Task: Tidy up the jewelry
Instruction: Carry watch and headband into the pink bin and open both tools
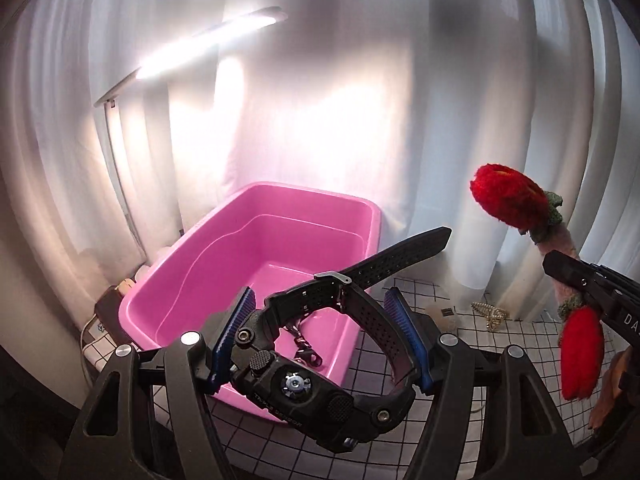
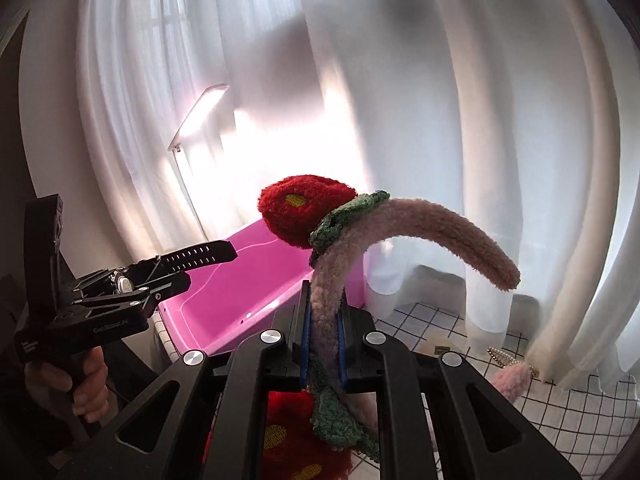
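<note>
Black watch (image 1: 320,364) above pink tub (image 1: 224,280); fuzzy strawberry headband (image 2: 400,232) upright, perhaps beside it.

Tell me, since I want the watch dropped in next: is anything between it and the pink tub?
Nothing visible blocks it. The left gripper holds the black watch just above the pink tub, whose mouth is open; only a small dark item lies inside.

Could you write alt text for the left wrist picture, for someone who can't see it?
The left gripper holds a black watch above a pink tub. At right, the other gripper holds a fuzzy headband with red flowers; white curtains hang behind.
</note>
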`<act>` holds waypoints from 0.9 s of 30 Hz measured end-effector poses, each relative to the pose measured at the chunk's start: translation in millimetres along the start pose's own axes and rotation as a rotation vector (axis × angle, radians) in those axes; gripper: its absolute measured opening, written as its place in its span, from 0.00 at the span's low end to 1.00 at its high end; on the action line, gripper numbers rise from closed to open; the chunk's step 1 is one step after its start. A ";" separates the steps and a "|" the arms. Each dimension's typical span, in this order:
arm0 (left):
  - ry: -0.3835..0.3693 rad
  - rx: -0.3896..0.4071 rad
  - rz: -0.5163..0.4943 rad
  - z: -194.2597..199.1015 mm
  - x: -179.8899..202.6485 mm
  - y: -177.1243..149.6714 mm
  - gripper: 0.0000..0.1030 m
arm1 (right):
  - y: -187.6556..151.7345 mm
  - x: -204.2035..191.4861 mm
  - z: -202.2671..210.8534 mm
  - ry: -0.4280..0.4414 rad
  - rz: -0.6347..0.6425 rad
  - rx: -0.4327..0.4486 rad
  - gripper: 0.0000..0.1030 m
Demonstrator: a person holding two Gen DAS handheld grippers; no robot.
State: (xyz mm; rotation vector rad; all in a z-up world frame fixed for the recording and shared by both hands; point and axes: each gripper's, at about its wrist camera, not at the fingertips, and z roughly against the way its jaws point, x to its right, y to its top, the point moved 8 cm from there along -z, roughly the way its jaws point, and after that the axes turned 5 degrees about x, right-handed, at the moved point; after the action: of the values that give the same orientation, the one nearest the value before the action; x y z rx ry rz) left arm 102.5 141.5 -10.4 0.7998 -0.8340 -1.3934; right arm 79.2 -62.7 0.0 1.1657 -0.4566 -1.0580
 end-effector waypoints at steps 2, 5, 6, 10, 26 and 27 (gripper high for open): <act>0.025 -0.010 0.016 -11.1 -27.4 6.7 0.63 | 15.1 -22.8 -18.9 0.026 0.019 0.006 0.10; 0.059 -0.026 0.034 -25.8 -61.1 11.5 0.63 | 28.8 -54.2 -49.2 0.054 0.057 -0.002 0.10; 0.069 -0.032 0.037 -31.6 -70.6 11.9 0.63 | 31.6 -64.4 -59.7 0.063 0.066 -0.011 0.10; 0.092 -0.065 0.054 -53.1 -102.0 6.9 0.63 | 33.1 -94.6 -107.3 0.087 0.103 -0.064 0.10; 0.117 -0.194 0.070 -111.4 -143.0 -28.0 0.63 | 1.9 -127.7 -239.3 0.041 0.145 -0.310 0.10; 0.115 -0.201 0.069 -114.0 -142.8 -29.1 0.63 | 1.3 -127.9 -245.6 0.031 0.147 -0.320 0.10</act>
State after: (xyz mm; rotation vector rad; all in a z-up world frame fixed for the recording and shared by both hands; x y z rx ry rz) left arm 186.5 282.4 -96.0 0.6827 -0.6157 -1.3331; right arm 208.1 173.8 -64.3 0.8506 -0.3292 -0.9439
